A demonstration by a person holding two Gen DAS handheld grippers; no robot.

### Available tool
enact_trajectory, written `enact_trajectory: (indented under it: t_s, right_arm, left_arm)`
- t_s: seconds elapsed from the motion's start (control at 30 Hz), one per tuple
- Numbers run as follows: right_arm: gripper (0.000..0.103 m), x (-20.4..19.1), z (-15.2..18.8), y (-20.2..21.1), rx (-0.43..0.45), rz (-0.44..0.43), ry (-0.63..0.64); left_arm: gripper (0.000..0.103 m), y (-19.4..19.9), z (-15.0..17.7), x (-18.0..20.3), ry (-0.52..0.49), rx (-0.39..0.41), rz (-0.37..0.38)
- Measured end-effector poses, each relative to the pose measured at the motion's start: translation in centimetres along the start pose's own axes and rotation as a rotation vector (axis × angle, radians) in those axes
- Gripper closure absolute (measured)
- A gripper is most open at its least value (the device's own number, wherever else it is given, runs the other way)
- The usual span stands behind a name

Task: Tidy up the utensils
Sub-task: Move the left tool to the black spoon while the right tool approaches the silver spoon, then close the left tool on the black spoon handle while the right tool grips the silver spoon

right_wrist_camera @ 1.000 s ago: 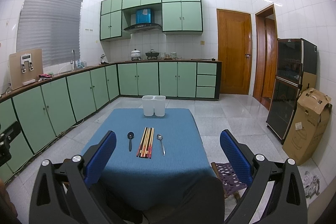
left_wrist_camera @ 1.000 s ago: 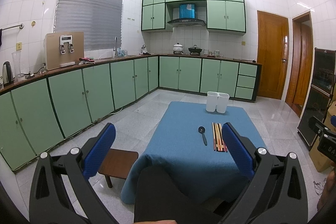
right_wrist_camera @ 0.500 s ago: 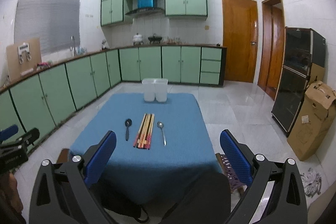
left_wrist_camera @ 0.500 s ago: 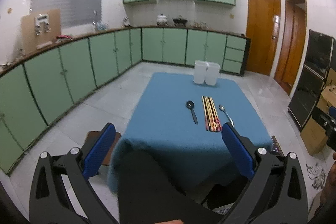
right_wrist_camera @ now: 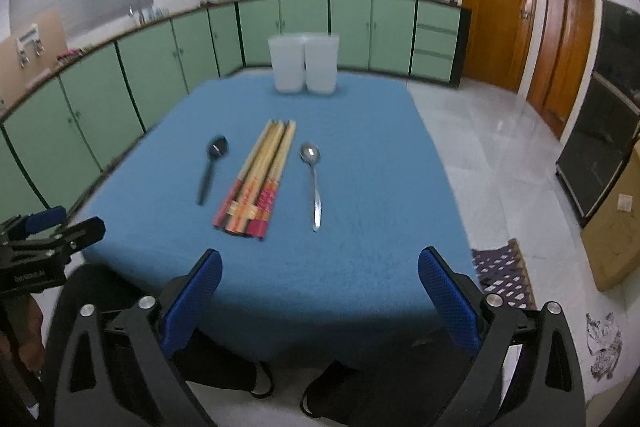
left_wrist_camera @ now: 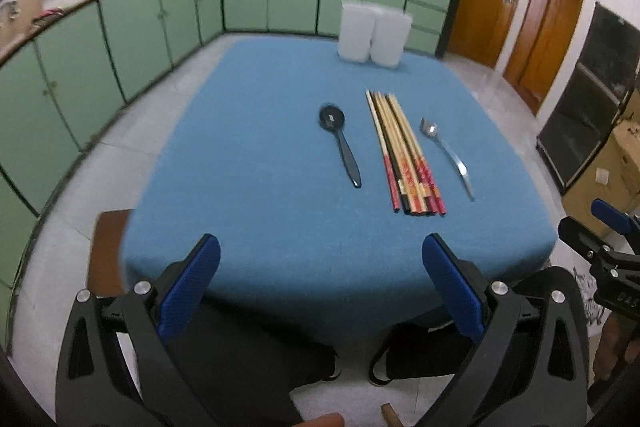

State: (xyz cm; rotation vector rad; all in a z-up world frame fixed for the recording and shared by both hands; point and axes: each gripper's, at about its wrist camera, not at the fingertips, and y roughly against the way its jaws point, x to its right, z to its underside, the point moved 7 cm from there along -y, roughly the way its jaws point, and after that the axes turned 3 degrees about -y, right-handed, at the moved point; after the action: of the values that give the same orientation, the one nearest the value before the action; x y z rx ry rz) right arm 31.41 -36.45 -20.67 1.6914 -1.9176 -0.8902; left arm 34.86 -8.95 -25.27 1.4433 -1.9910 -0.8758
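Chopsticks (right_wrist_camera: 256,179): a flat bunch in the middle of the frame on the blue table (right_wrist_camera: 360,247). Probably light, stiff and thin; they may roll apart. Best to pinch across the red ends.

Black spoon (right_wrist_camera: 212,167): left of the bunch, looks like light plastic. Grab the thin handle.

Silver spoon (right_wrist_camera: 314,183): right of the bunch, shiny, maybe slippery.

White cups (right_wrist_camera: 304,63): two side by side, top middle, at the far table edge.

Left gripper (left_wrist_camera: 320,291): spread wide, holding nothing.

Right gripper (right_wrist_camera: 320,291): spread wide, holding nothing.
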Motion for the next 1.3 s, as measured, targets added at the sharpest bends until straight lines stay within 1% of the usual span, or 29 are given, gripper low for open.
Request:
enact_trajectory:
  t_s: [0.07,0.17,0.2,0.27,0.43,0.47,0.53,0.63,0.73,0.8,0.83,0.87,0.9,0.97,1.03,1.1,1.13,1.17,1.2,1.23,1.3]
  right_arm:
    - [0.018,0.5,0.2,-2.9,-0.050,-0.007,-0.006]
    - [0.027,0.9,0.6,-5.9,-0.090,-0.016,-0.009]
    - [0.028,0.9,0.7,-7.0,-0.103,-0.020,-0.008]
    - [0.034,1.0,0.9,-8.8,-0.126,-0.030,-0.008]
    - [0.043,0.7,0.7,-11.6,-0.153,-0.059,0.006]
    - [0.046,0.8,0.6,-12.1,-0.154,-0.063,0.010]
    - [0.048,0.9,0.4,-12.8,-0.156,-0.070,0.018]
    - [0.051,0.9,-0.2,-13.4,-0.132,-0.078,0.041]
    - [0.056,1.0,-0.8,-14.0,-0.112,-0.090,0.054]
    - [0.062,0.8,-1.0,-14.1,-0.101,-0.093,0.067]
    - [0.066,0.8,-1.0,-14.1,-0.097,-0.096,0.070]
    - [0.071,0.7,-1.0,-14.0,-0.096,-0.102,0.071]
    - [0.073,0.5,-0.9,-13.9,-0.093,-0.107,0.076]
    - [0.077,0.2,-0.7,-13.8,-0.082,-0.103,0.098]
    - [0.080,0.0,-0.7,-13.8,-0.078,-0.106,0.103]
    - [0.084,-0.1,-0.8,-13.8,-0.076,-0.115,0.098]
    - [0.087,-0.2,-0.8,-13.8,-0.076,-0.119,0.100]
    - [0.092,-0.4,-0.8,-13.8,-0.077,-0.127,0.104]
    - [0.092,-0.5,-0.8,-13.8,-0.078,-0.129,0.105]
    - [0.092,-0.6,-0.8,-13.8,-0.077,-0.128,0.104]
    - [0.093,-0.5,-0.9,-13.8,-0.083,-0.134,0.089]
  left_arm:
    - [0.005,-2.6,-0.1,0.2,-0.006,-0.034,0.023]
    - [0.005,-6.2,-0.4,0.2,-0.003,-0.076,0.030]
    - [0.005,-7.2,-0.5,0.2,-0.002,-0.087,0.027]
    - [0.005,-8.9,-0.9,0.5,-0.004,-0.110,0.027]
    - [0.005,-12.2,-1.4,0.5,0.002,-0.163,-0.003]
    - [0.005,-12.6,-1.6,0.5,-0.005,-0.160,-0.018]
    - [0.005,-13.2,-2.0,0.8,-0.031,-0.150,-0.050]
    - [0.005,-13.8,-2.7,1.2,-0.040,-0.132,-0.079]
    - [0.004,-13.9,-3.2,1.5,-0.035,-0.114,-0.095]
    - [0.005,-13.8,-3.3,1.7,-0.033,-0.104,-0.099]
    - [0.008,-13.6,-3.2,1.7,-0.023,-0.097,-0.097]
    - [0.013,-13.3,-3.1,1.8,-0.018,-0.084,-0.091]
    - [0.018,-12.8,-3.0,2.0,-0.023,-0.069,-0.085]
    - [0.042,-12.4,-2.7,2.3,-0.042,-0.042,-0.071]
    - [0.053,-12.4,-2.9,2.5,-0.038,-0.031,-0.058]
    - [0.060,-12.7,-3.3,2.6,-0.038,-0.022,-0.047]
    - [0.070,-12.5,-3.1,2.5,-0.035,-0.020,-0.039]
    - [0.080,-12.5,-3.3,2.4,-0.029,-0.019,-0.023]
    - [0.088,-12.5,-3.3,2.4,-0.018,-0.021,0.002]
    - [0.091,-13.0,-3.7,2.7,-0.016,-0.022,0.009]
    - [0.091,-12.8,-3.6,2.7,-0.016,-0.028,0.021]
